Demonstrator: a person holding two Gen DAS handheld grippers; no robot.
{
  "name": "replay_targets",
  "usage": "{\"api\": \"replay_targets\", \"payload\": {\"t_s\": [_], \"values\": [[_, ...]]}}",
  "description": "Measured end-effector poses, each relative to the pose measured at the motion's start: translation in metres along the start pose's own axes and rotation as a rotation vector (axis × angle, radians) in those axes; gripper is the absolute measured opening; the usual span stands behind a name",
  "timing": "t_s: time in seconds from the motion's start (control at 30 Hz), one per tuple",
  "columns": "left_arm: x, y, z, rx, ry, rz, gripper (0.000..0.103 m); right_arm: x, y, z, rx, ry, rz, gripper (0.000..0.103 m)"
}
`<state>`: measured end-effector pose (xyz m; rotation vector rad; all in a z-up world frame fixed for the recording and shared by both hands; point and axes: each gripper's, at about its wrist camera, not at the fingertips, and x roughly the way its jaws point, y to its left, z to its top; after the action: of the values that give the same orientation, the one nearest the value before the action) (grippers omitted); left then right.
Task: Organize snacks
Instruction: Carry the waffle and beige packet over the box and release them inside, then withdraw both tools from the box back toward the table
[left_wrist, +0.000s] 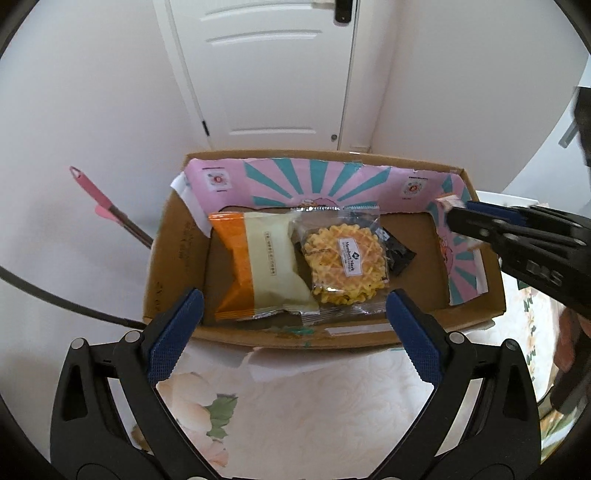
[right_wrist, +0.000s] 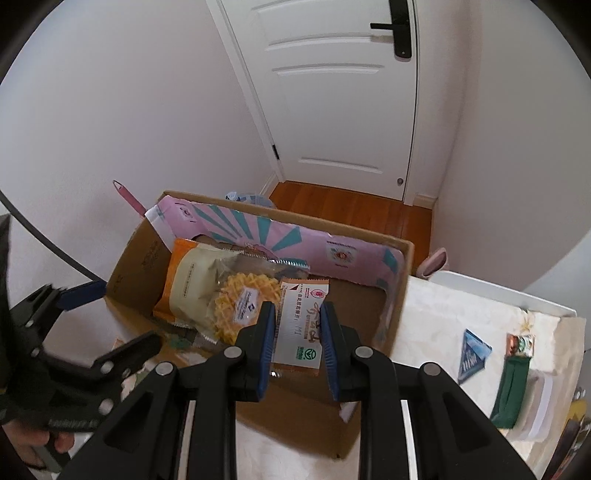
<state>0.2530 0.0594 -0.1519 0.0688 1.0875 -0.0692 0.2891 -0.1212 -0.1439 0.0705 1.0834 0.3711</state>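
The right gripper (right_wrist: 297, 325) was clamped on a white and orange packet (right_wrist: 300, 328) and held it up over the box (right_wrist: 400, 280), above the bare part of its floor. The left gripper (left_wrist: 293, 325) had its blue pads wide apart with nothing between them, and it hung low at the near wall of the box. Inside the box lay an orange and cream packet (left_wrist: 260, 266) and, just beside it and partly on top, a clear bag with a yellow waffle (left_wrist: 341, 264). A small black packet (left_wrist: 397, 254) peeked out behind the waffle. The box had pink and teal paper (left_wrist: 295, 184) on its far wall (sun rays). It sat on a flowery cloth (left_wrist: 295, 406). A blue packet (right_wrist: 472, 354) and a green packet (right_wrist: 511, 384) lay on the cloth, well apart from the box.
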Motion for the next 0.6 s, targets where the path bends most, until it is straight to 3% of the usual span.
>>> {"api": "replay_targets", "payload": {"t_s": [0.13, 0.17, 0.23, 0.27, 0.3, 0.6], "values": [[-0.005, 0.007, -0.002, -0.01, -0.008, -0.001, 0.099, 0.022, 0.0, 0.006, 0.012, 0.054, 0.003, 0.023], [-0.006, 0.008, -0.003, -0.01, -0.01, -0.002, 0.099, 0.028, -0.001, 0.007, 0.021, 0.075, 0.002, 0.028], [-0.007, 0.009, -0.003, -0.01, -0.013, -0.005, 0.099, 0.037, -0.005, 0.007, 0.05, 0.098, 0.0, 0.058], [-0.008, 0.01, -0.003, -0.009, -0.015, -0.005, 0.099, 0.038, -0.006, 0.006, 0.062, 0.096, 0.003, 0.082], [-0.01, 0.01, -0.004, -0.006, -0.017, -0.004, 0.099, 0.037, -0.007, 0.005, 0.072, 0.088, 0.008, 0.087], [-0.026, 0.009, -0.007, 0.024, -0.047, -0.019, 0.099, 0.007, -0.002, -0.001, 0.093, 0.014, 0.01, 0.087]]}}
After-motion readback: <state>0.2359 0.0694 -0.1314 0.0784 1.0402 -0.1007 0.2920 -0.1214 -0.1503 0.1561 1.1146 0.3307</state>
